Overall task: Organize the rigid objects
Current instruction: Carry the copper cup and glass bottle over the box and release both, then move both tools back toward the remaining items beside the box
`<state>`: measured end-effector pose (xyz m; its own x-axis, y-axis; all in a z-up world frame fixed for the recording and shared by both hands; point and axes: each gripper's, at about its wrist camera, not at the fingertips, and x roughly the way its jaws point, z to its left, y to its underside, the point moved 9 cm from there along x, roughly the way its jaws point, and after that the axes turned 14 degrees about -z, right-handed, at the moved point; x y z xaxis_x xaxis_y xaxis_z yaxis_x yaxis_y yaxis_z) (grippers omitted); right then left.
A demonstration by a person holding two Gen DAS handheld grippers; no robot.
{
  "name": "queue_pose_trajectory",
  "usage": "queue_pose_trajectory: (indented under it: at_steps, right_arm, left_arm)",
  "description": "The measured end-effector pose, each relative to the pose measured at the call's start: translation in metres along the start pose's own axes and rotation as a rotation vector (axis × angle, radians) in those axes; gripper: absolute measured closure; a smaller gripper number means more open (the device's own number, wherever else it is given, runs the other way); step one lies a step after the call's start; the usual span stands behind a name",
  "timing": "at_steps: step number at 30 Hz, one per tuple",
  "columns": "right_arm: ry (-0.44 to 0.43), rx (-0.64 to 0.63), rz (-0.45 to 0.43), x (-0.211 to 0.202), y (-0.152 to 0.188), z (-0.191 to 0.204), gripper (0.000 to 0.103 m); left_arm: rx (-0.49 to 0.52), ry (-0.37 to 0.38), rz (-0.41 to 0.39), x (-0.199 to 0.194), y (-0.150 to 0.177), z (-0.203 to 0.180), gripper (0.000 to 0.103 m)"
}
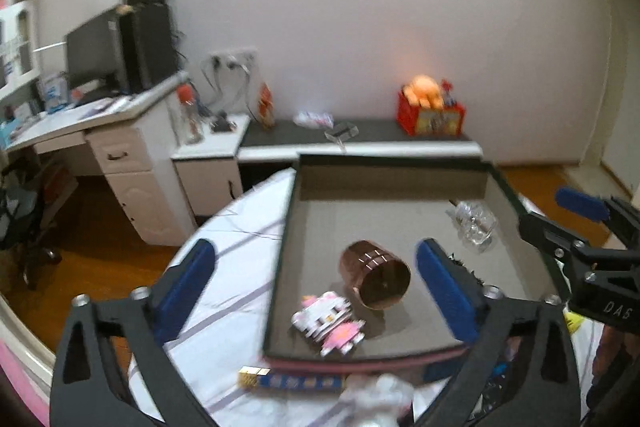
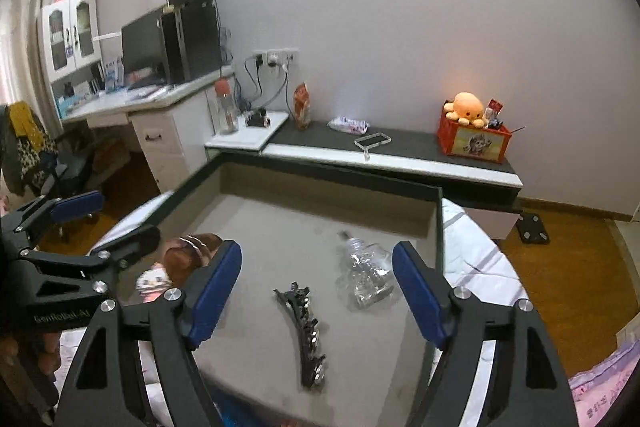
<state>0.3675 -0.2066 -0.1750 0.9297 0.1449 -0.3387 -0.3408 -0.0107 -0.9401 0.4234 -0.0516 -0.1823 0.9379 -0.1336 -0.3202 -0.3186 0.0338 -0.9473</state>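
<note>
My left gripper [image 1: 316, 291] stands with its blue fingers [image 1: 188, 287] spread as wide as they go, nothing clamped. Between them, apart from both pads, lie the copper cup [image 1: 376, 279] and the pink-and-white toy [image 1: 330, 323]. The cup is on its side in the tray [image 1: 400, 179], mouth toward 5 o'clock. The toy sits at the cup's 7 o'clock, just beside it; whether they touch I cannot tell through the blur.

The tray is grey inside with a dark rim, resting on a striped white cloth [image 1: 228, 267]. A clear glass bottle [image 1: 474, 223] lies toward the tray's 2 o'clock corner in the left view. Outside the tray's near edge, at 6 o'clock, a long blue-and-yellow box [image 1: 288, 381] lies on the cloth.

My right gripper [image 2: 318, 291] is also apart, pads touching nothing. Between its fingers [image 2: 212, 291] the black hair clip [image 2: 306, 331] lies flat on the tray floor, running from 11 to 5 o'clock. The glass bottle sits at the clip's 1 o'clock, near my right-hand pad but clear of it. My left gripper shows at 9 o'clock in the right view, over the cup.

A red crate with an orange plush [image 2: 466, 109] sits on the far bench at 1 o'clock.
</note>
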Motion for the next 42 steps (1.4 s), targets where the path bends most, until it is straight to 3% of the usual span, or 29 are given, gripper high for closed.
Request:
queue_pose_trajectory:
  at_steps: [2,5,9,16,18,19,21,30,42]
  right_arm:
    - [0.005,-0.002,-0.038,-0.021,-0.005,0.002,0.022]
    - [0.014,0.007,-0.105,-0.059,-0.007,0.005,0.02]
    - [0.022,0.016,-0.119,-0.093,0.003,0.01,0.017]
    - [0.065,0.003,-0.248,-0.148,0.009,0.015,0.016]
    - [0.069,-0.009,-0.261,-0.158,0.012,0.017,0.011]
    - [0.077,-0.015,-0.259,-0.163,0.015,0.018,0.002]
    - [0.077,-0.024,-0.267,-0.17,0.018,0.017,0.0]
    - [0.088,-0.001,-0.167,-0.169,0.059,0.013,0.0]
    - [0.017,0.01,0.002,-0.114,0.113,0.042,0.0]
  left_arm:
    - [-0.031,-0.025,-0.036,-0.024,0.0,0.013,0.0]
    - [-0.057,-0.059,-0.026,-0.049,0.008,0.029,0.0]
    - [-0.045,-0.108,-0.039,-0.079,0.016,0.044,0.0]
    - [0.005,-0.107,-0.074,-0.122,0.019,0.045,0.0]
    - [0.008,-0.094,-0.079,-0.131,0.019,0.042,0.0]
    - [0.01,-0.09,-0.081,-0.134,0.02,0.039,0.0]
    - [0.023,-0.086,-0.072,-0.14,0.023,0.036,0.0]
    - [0.078,-0.049,0.0,-0.143,0.051,0.022,0.0]
    - [0.12,-0.02,0.066,-0.13,0.069,0.011,0.0]
